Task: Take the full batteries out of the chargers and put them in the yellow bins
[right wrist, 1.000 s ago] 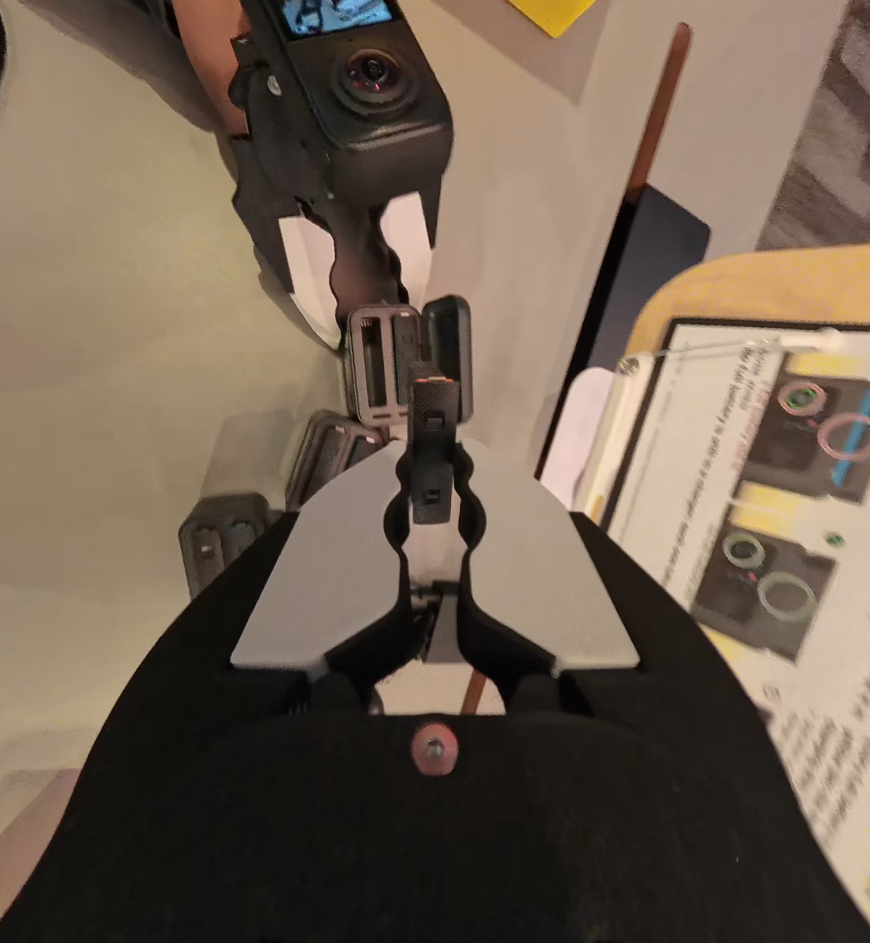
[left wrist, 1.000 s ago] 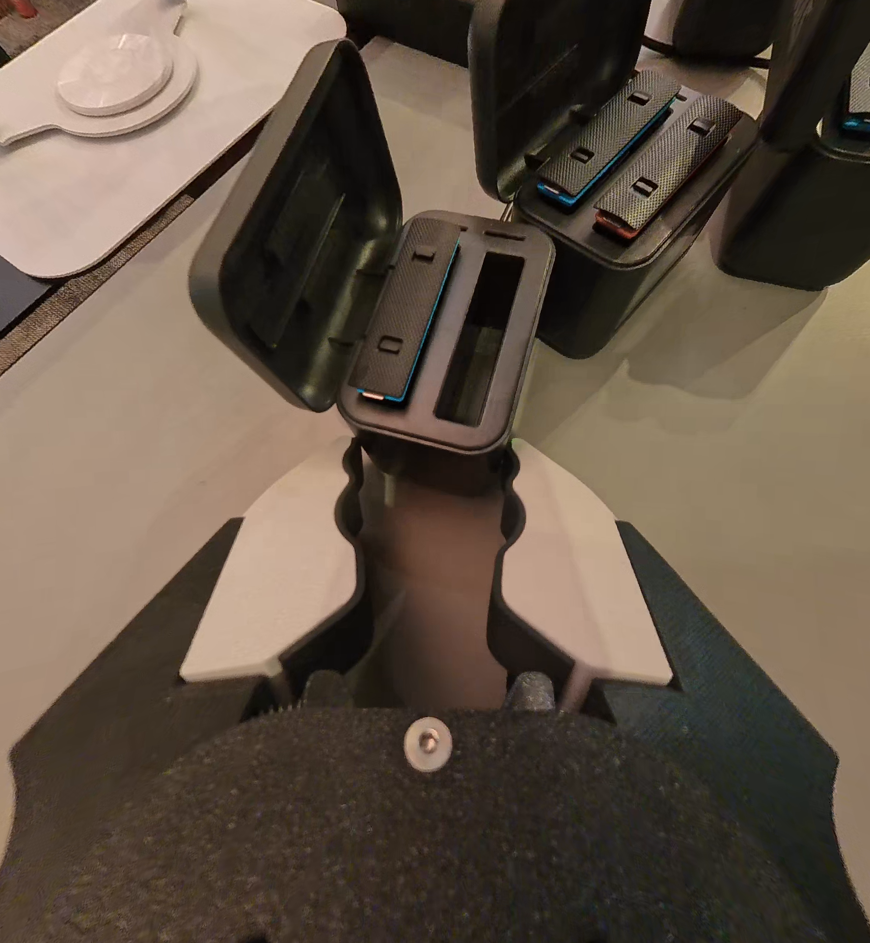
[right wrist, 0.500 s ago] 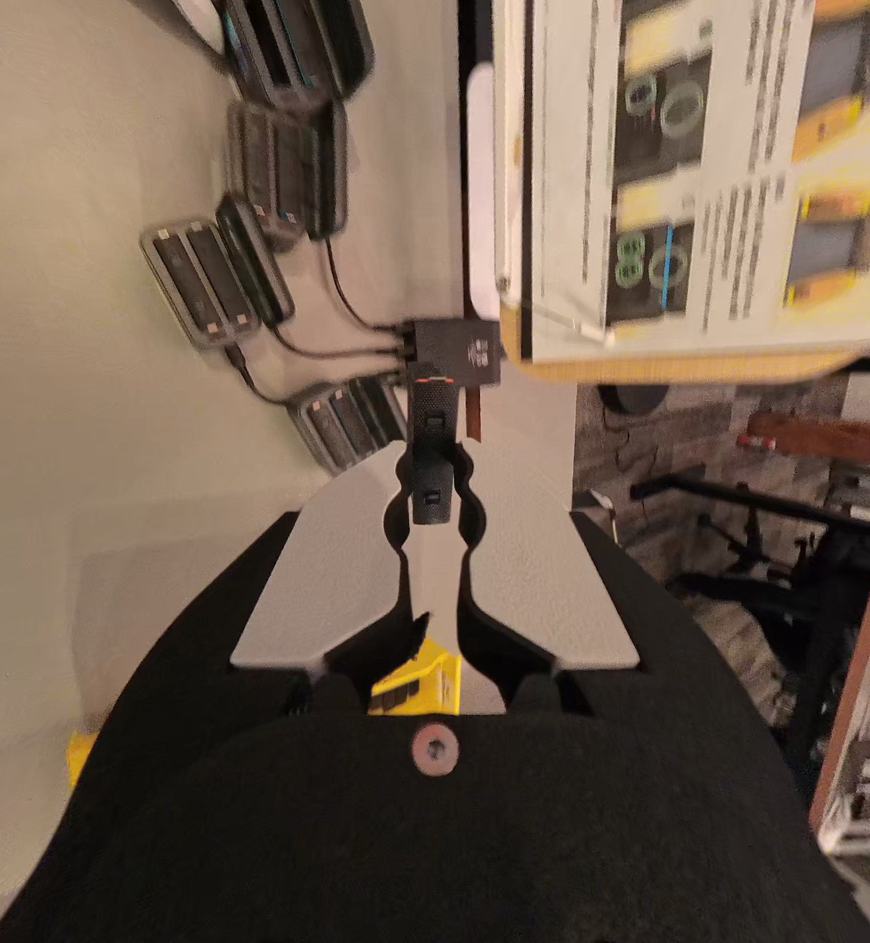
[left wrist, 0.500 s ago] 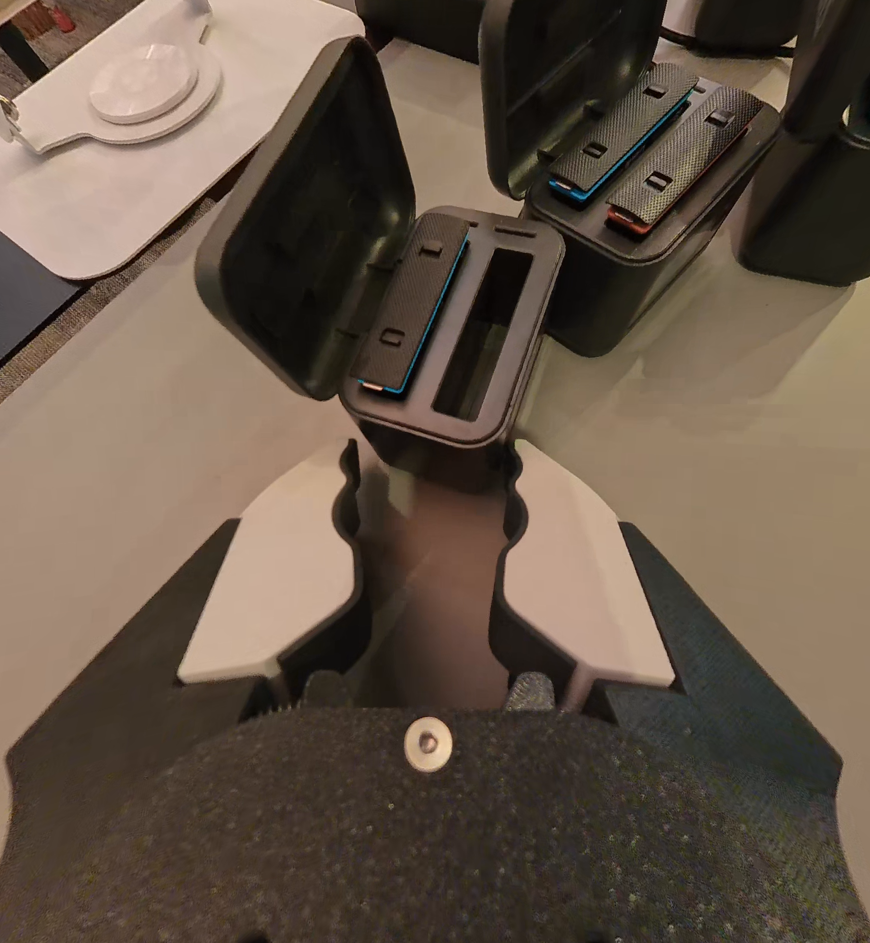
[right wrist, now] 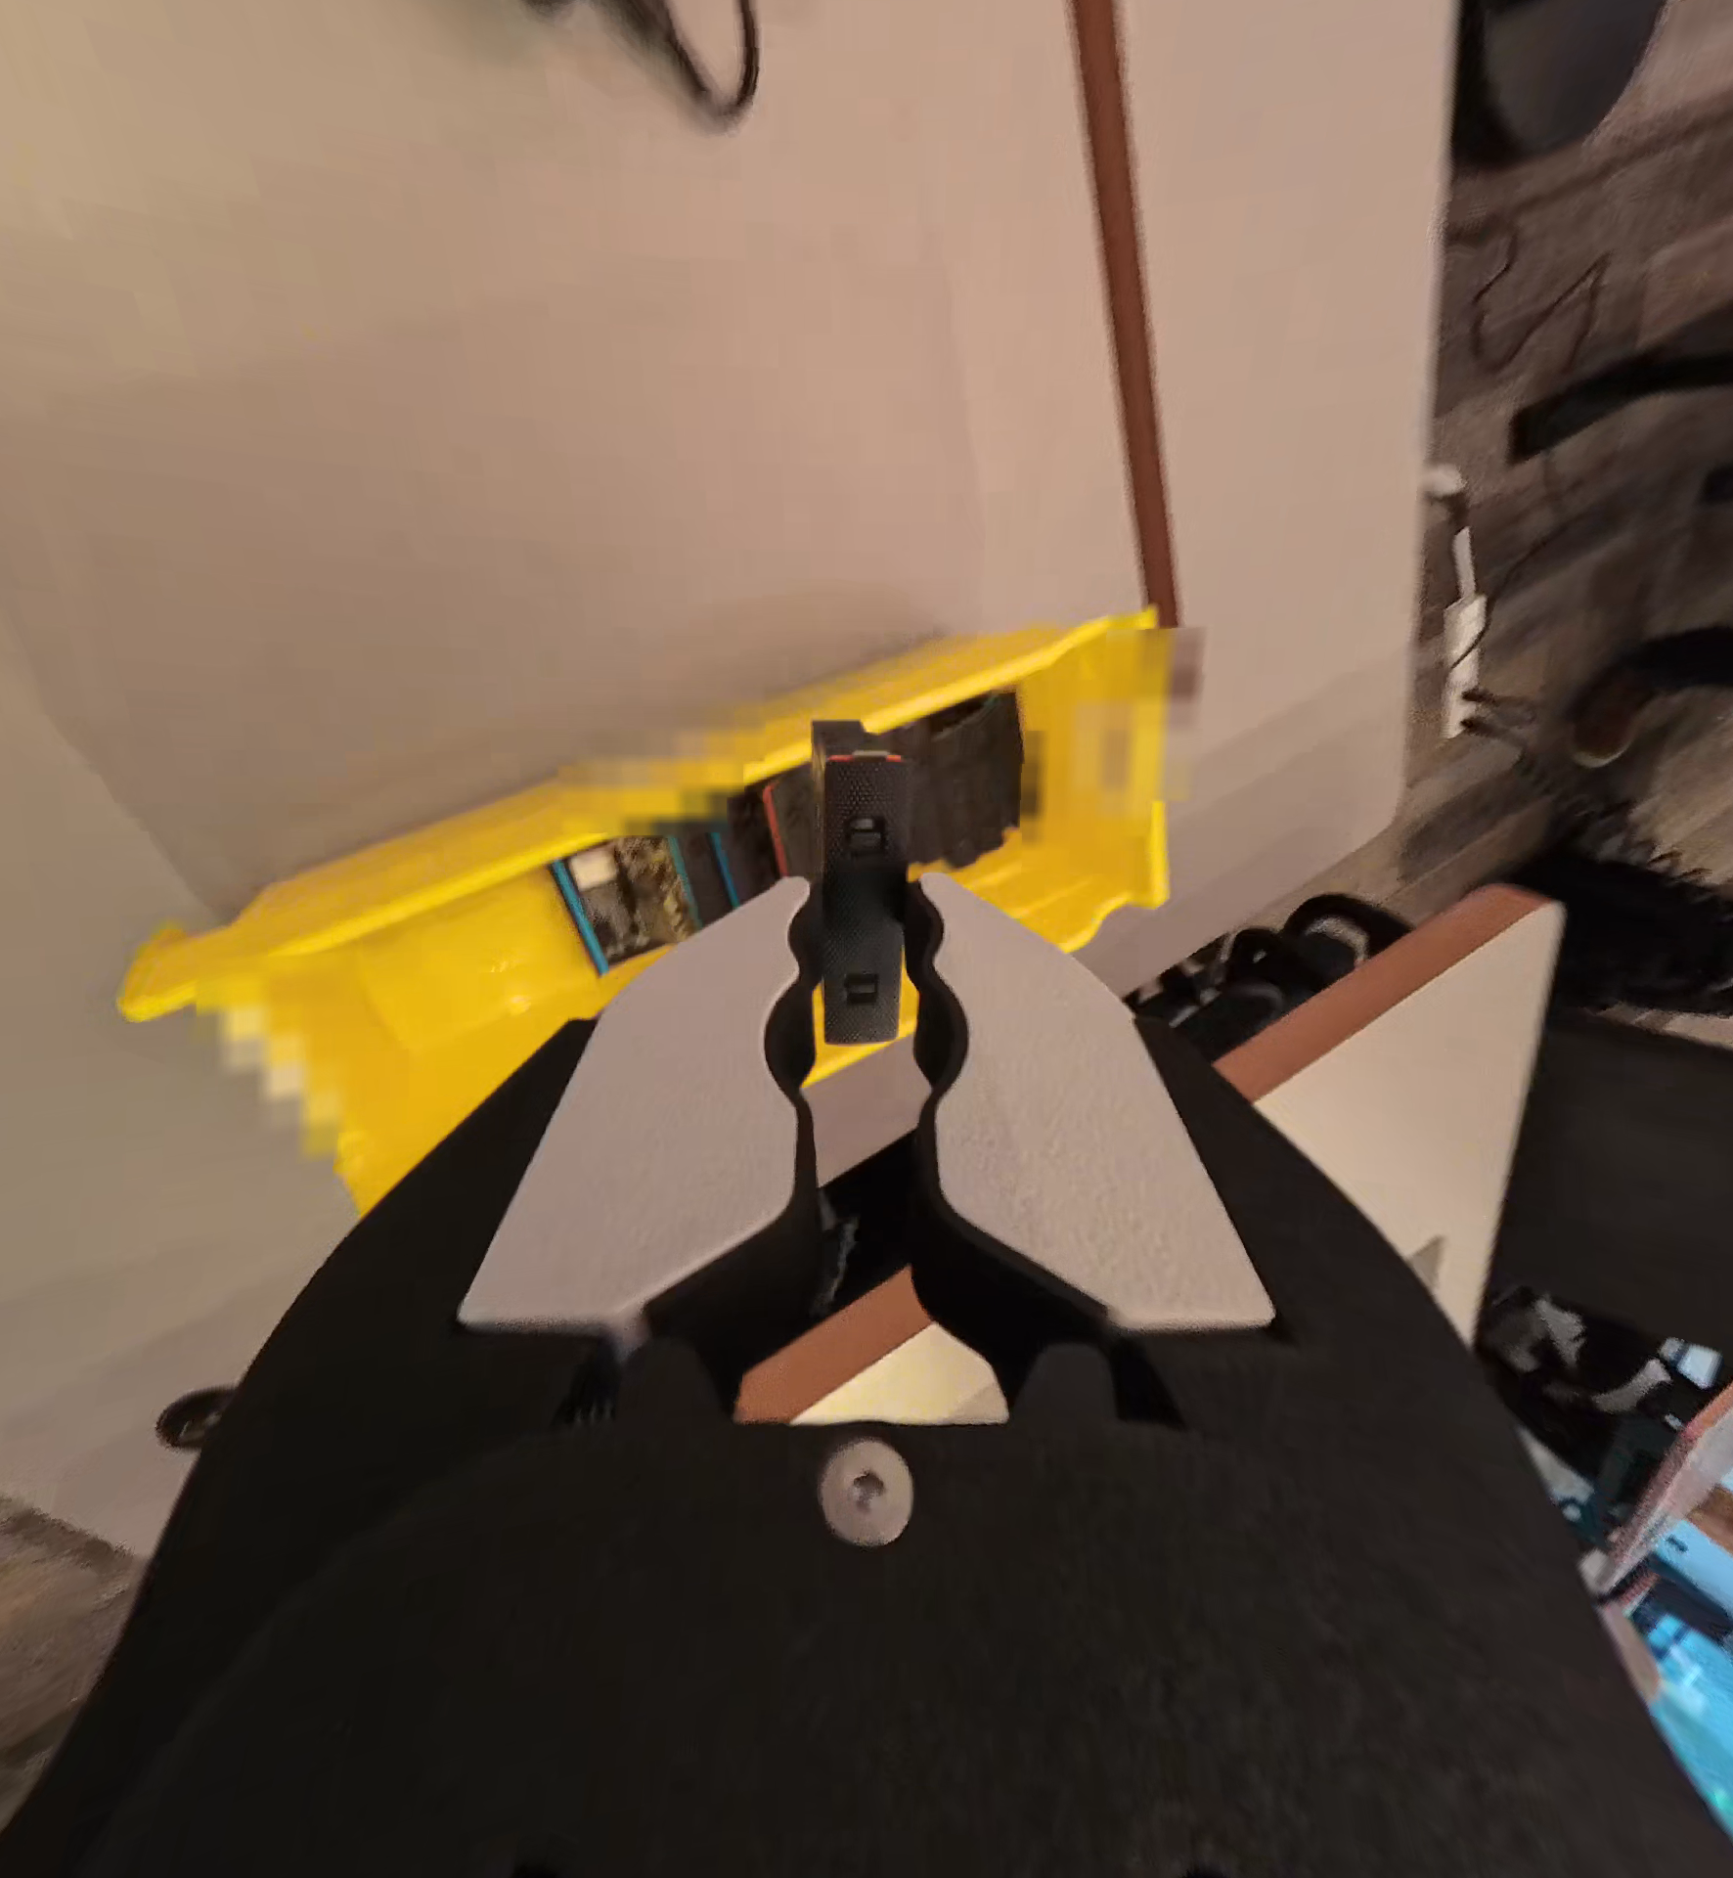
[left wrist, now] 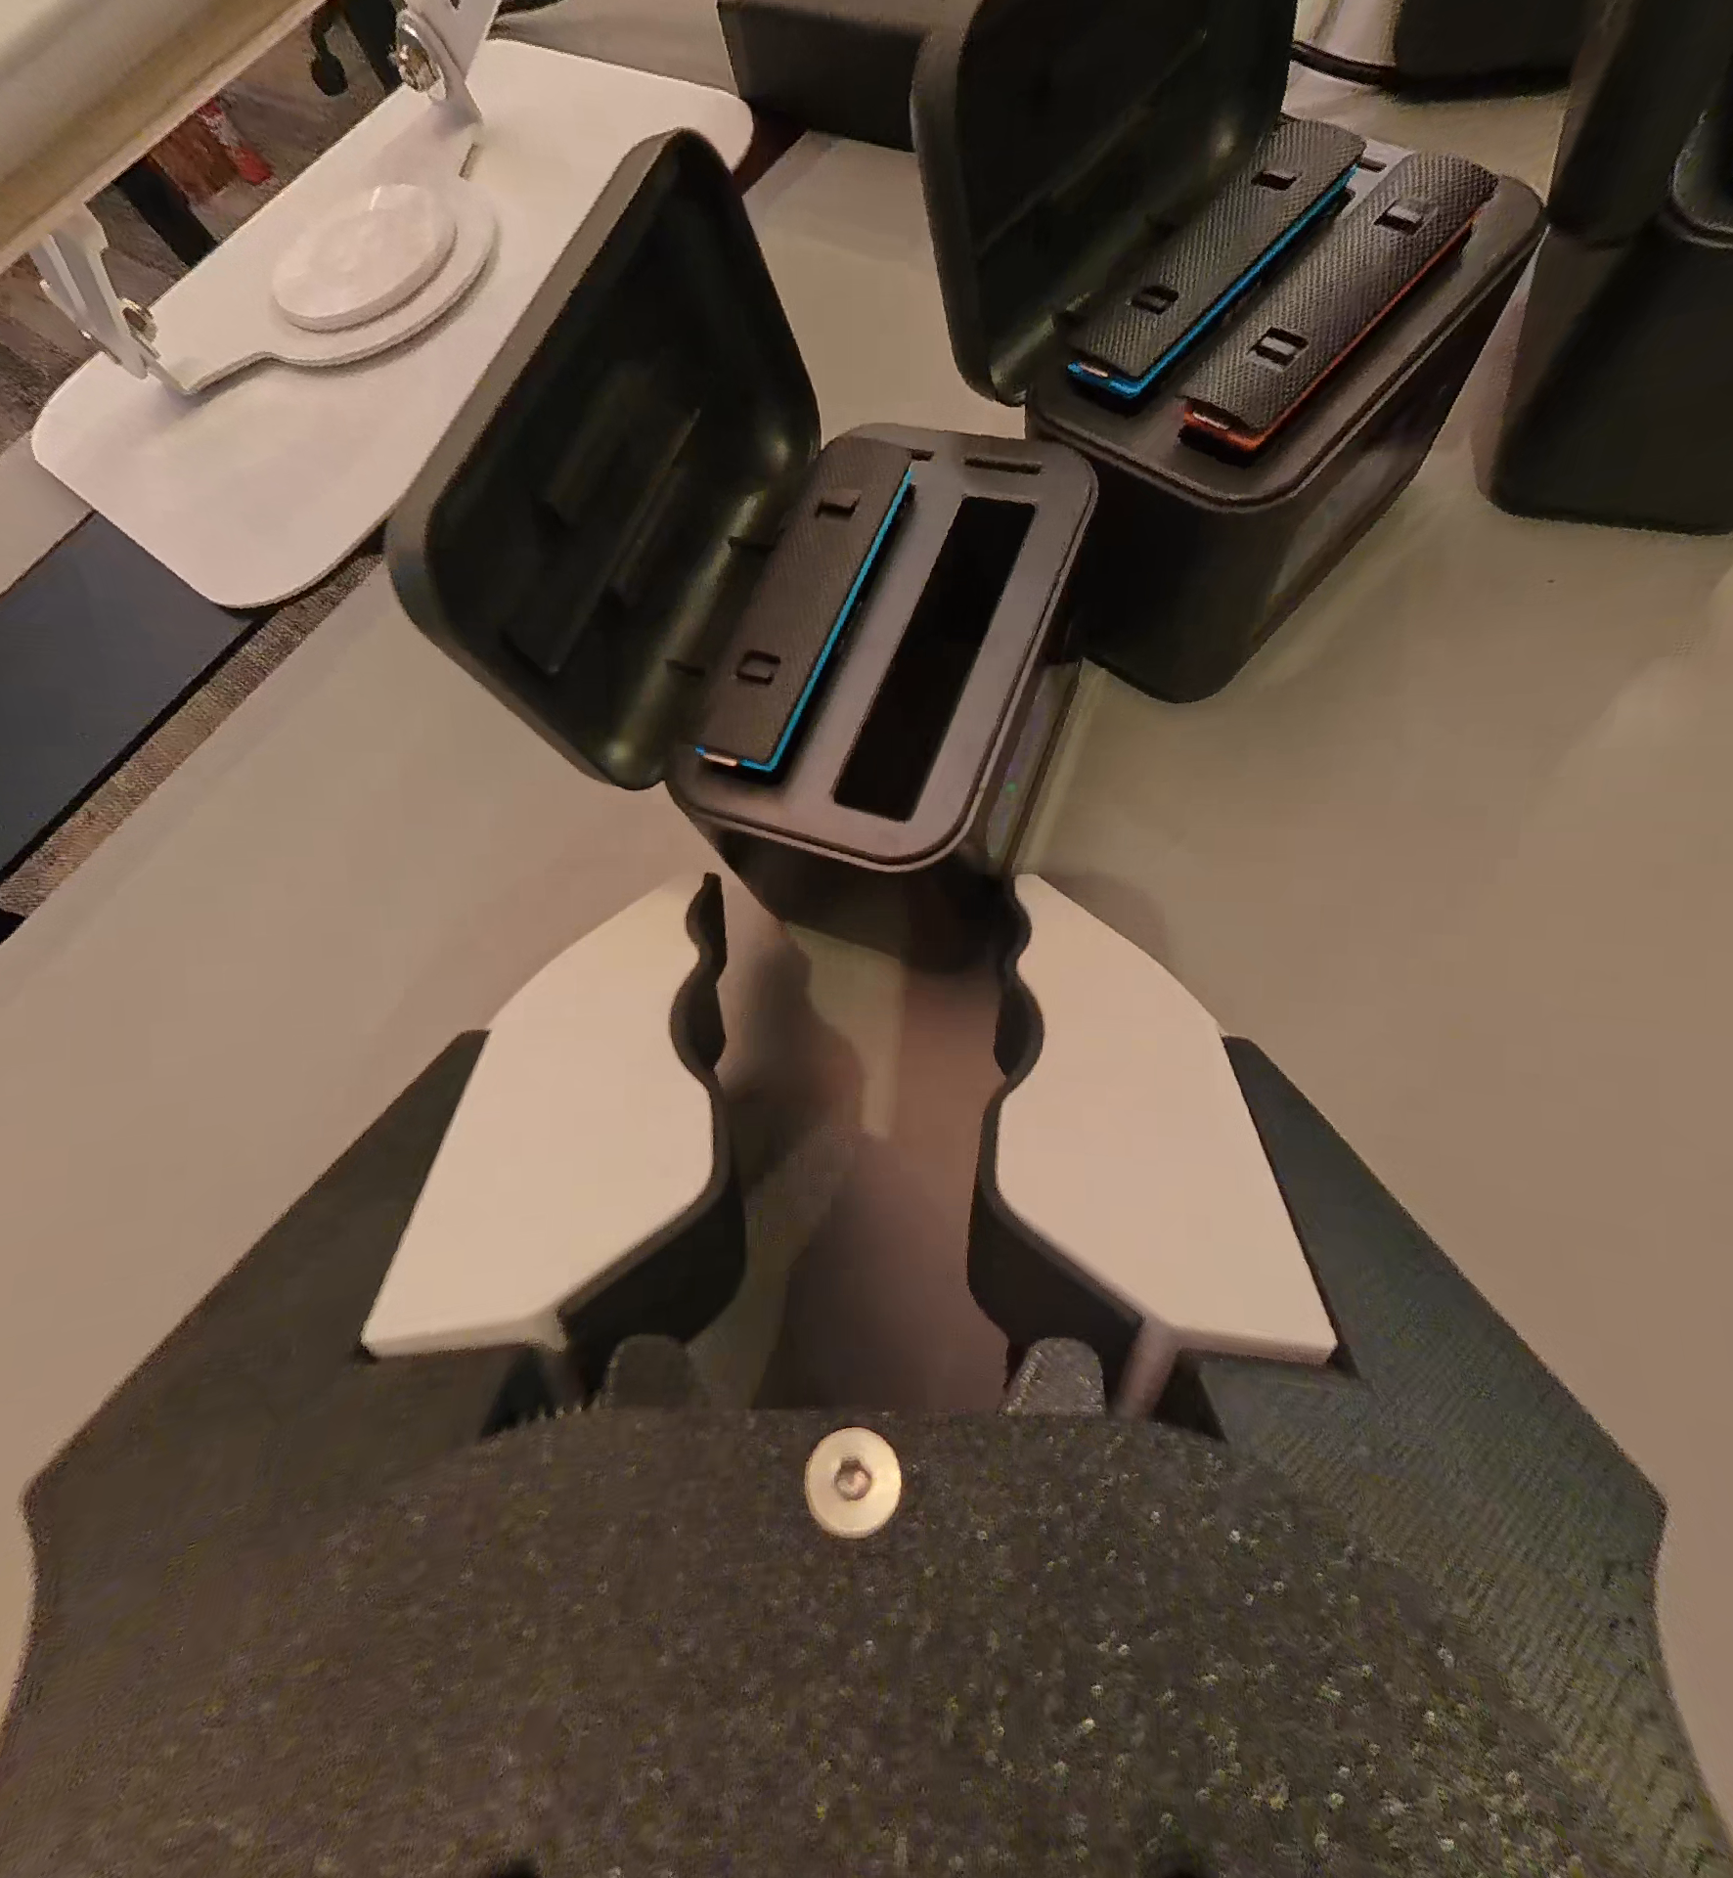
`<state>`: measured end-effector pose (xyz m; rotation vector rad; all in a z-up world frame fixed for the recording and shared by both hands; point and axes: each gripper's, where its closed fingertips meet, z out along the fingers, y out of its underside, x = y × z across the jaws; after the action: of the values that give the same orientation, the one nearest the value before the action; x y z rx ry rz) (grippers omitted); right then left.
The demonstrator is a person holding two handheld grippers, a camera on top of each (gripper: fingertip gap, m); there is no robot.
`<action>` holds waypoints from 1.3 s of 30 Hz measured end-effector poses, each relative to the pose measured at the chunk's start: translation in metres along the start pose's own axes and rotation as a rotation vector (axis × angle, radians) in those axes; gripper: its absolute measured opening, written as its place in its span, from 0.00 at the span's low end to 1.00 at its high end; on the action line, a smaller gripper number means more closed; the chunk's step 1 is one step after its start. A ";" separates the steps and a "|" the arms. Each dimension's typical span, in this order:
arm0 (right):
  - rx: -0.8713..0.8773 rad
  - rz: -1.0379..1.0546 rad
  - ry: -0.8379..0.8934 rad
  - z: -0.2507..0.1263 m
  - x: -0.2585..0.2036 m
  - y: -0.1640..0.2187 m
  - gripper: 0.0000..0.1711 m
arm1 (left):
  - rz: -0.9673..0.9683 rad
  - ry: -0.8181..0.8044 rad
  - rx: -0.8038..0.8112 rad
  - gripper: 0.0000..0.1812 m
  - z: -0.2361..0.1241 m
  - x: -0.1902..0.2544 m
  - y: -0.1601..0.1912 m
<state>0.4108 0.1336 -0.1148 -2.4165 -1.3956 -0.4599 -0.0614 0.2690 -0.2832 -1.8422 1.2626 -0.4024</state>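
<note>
Gripping one battery [right wrist: 857, 894], your right claw [right wrist: 860, 915] nears the yellow bin [right wrist: 436, 976], which holds several already. Your left claw [left wrist: 857, 915] clamps the charger [left wrist: 893, 711]; one battery remains inside, more behind.

Left gripper [left wrist: 857, 904] clamped, right gripper [right wrist: 860, 894] pinched, both level

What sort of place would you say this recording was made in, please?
Probably an office or lab desk set up as a battery-charging station. Several open black chargers with batteries in their slots stand on a pale table, a yellow bin holds loose batteries, and a carpeted floor with cables lies beyond.
</note>
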 end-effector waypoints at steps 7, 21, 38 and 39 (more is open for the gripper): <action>-0.113 0.025 -0.145 0.048 -0.048 0.064 0.08 | 0.004 -0.007 0.002 0.28 0.000 -0.001 0.000; -0.116 -0.038 -0.239 0.104 -0.084 0.071 0.09 | 0.034 -0.027 0.016 0.27 -0.002 0.000 -0.002; 0.279 -0.019 0.050 0.011 -0.034 -0.071 0.12 | -0.014 -0.033 0.038 0.30 -0.011 -0.002 0.000; 0.338 -0.030 0.068 0.006 -0.039 -0.096 0.12 | -0.016 -0.035 0.040 0.30 -0.013 -0.002 0.001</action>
<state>0.3094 0.1514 -0.1264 -2.0930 -1.3589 -0.2828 -0.0713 0.2642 -0.2755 -1.8196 1.2081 -0.3993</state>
